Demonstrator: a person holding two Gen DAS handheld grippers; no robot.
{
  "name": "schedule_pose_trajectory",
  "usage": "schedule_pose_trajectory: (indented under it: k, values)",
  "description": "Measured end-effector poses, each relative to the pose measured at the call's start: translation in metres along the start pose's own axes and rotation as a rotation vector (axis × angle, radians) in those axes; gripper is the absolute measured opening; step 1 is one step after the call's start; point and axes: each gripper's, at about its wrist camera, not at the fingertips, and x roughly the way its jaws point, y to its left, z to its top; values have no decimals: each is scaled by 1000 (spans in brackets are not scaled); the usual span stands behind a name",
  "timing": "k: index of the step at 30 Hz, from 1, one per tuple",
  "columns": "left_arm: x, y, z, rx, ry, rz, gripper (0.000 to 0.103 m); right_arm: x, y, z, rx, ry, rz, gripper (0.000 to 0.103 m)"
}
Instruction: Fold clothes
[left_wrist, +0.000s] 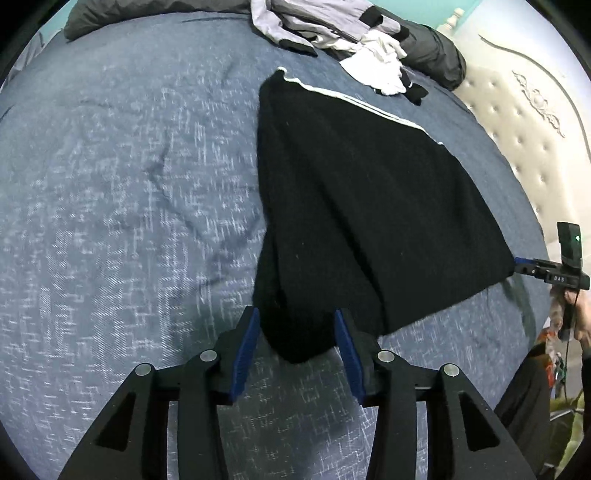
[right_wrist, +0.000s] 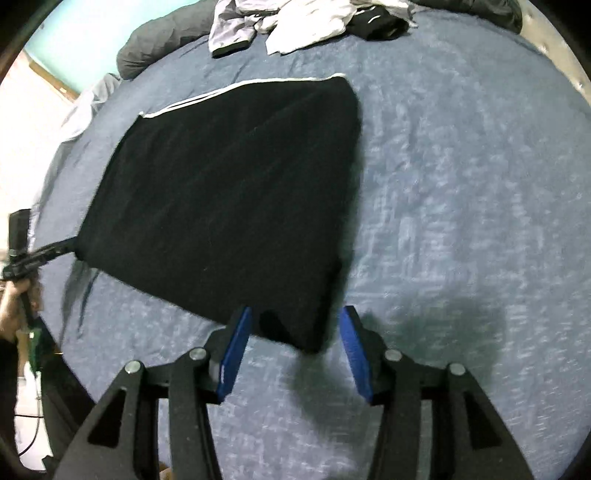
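**A:** What were the two tools doing?

**B:** The left tool (left_wrist: 297, 321) pointed steeply down at the bed, its blue pads (left_wrist: 246, 350) spread apart. A bunched corner of the black garment (left_wrist: 369, 192) hung in the gap, but neither pad seemed to press it. I read that tool as open with cloth between the pads, not gripping.

**A:** And the right one?

**B:** Much the same. The right tool (right_wrist: 295, 325) stood open, and the garment's near corner lay between its pads (right_wrist: 232, 354), clear of the right-hand one and close to the other. Blur kept me from saying whether it brushed that pad.

**A:** Where did the garment sit from there?

**B:** It spread ahead of both tools across the blue bedspread (left_wrist: 129, 184), mostly flat, one near corner at each tool. Its far edge carried white stripes (left_wrist: 354, 99). That looked to me like a fold just laid, corners set down together so the layers lined up.

**A:** Anything beyond it?

**B:** Farther off lay a heap of grey and white clothes (left_wrist: 332, 33), still unfolded, with a dark pillow (left_wrist: 436, 51) beside it. A padded headboard (left_wrist: 517, 122) rose off to the left tool's right.

**A:** Any risk?

**B:** A pad could snag the loose corner and spoil the fold.
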Motion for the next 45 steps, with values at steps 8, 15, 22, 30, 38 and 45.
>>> schedule_pose_trajectory:
  k: [8,15,22,30,38,45]
  values:
    - [16,-10,0,68,23,16,29,28,2,-3,9,37,-28,52]
    - [3,-17,2,111,-7,32,6,20,9,0,-24,-44,-32,9]
    - [-31,-4,-1,98,-48,63,6,-24,12,3,-41,-157,-79,5]
    - [-9,9,-8,50,10,35,6,-3,-8,-2,-33,-95,-85,5]
    - [-16,6,-7,54,-1,51,14,9,-27,-10,17,-59,-44,13]
    - [-50,-20,14,61,-116,61,14,-36,-13,8,9,-155,-54,16]
